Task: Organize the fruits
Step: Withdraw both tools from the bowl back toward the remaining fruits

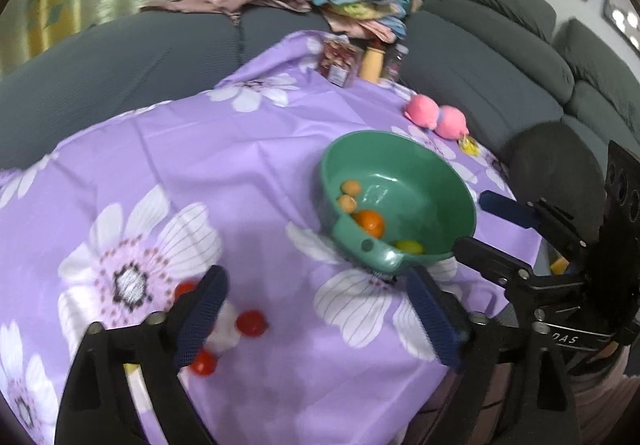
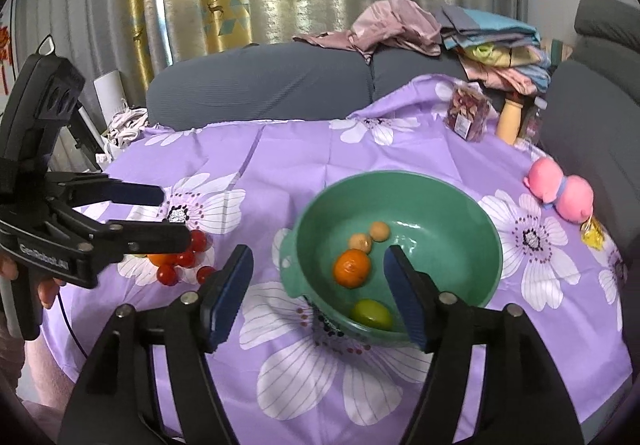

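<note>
A green bowl [image 2: 440, 205] stands on the purple flowered cloth [image 2: 280, 153]; it also shows in the left wrist view [image 1: 420, 173]. It holds an orange [image 2: 351, 268], a green lime [image 2: 371, 315] and two small tan fruits [image 2: 370, 237]. Several red cherry tomatoes [image 2: 188, 257] and a second orange [image 2: 158, 258] lie on the cloth left of the bowl; the tomatoes show in the left wrist view [image 1: 251, 322]. My left gripper [image 2: 172, 215] is open above the tomatoes. My right gripper [image 2: 318, 297] is open and empty at the bowl's near rim.
A pink plush toy [image 2: 560, 195] and a yellow wrapper [image 2: 592, 233] lie at the table's right edge. A snack bag [image 2: 468, 115] and bottles [image 2: 510, 121] stand at the back. A grey sofa [image 2: 260, 85] with piled clothes [image 2: 480, 41] surrounds the table.
</note>
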Tool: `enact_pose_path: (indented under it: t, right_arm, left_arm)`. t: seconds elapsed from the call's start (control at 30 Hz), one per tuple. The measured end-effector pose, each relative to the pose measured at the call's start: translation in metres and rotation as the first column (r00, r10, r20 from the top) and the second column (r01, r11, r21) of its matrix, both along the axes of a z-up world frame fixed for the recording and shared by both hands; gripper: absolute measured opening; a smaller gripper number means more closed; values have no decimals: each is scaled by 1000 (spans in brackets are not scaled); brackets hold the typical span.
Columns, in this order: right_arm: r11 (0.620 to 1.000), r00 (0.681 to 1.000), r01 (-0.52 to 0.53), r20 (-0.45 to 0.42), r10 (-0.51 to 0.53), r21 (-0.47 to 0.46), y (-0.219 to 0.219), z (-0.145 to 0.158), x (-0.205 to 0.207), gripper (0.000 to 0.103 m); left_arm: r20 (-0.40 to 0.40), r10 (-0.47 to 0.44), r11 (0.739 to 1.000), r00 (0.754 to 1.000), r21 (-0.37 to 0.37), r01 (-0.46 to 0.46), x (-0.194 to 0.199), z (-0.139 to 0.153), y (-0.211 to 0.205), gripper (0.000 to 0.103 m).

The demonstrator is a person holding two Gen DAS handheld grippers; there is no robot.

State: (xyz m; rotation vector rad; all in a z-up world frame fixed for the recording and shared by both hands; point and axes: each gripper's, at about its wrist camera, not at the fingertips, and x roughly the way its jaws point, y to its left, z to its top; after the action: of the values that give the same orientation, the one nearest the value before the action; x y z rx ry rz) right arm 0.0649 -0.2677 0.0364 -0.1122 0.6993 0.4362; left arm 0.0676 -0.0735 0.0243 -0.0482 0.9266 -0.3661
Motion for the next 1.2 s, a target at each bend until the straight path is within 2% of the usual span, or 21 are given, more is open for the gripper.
enact_pose_path:
  t: [0.17, 0.3, 0.77, 0.93, 1.2]
  right_arm:
    - [999, 999, -31, 27, 32, -15, 16, 8, -12, 81]
    - [998, 998, -54, 39, 55, -25, 27, 13, -17, 87]
    - [988, 989, -136, 40, 139, -71, 73, 19, -29, 90]
    - [983, 986, -163, 13, 164, -81, 88, 12, -30, 90]
    - [977, 978, -197, -86, 190, -82, 103, -15, -25, 90]
  left_arm:
    - [6, 58, 998, 998, -33, -58, -17, 4, 26, 98]
    - [6, 99, 994, 995, -39, -98, -27, 3, 43, 98]
    - [-25, 200, 978, 979, -60, -202, -53, -10, 91, 98]
    - [-48, 223, 972, 974, -60, -225, -57, -20, 101, 98]
    - [-94, 258, 962, 961, -66, -265, -62, -36, 119, 98]
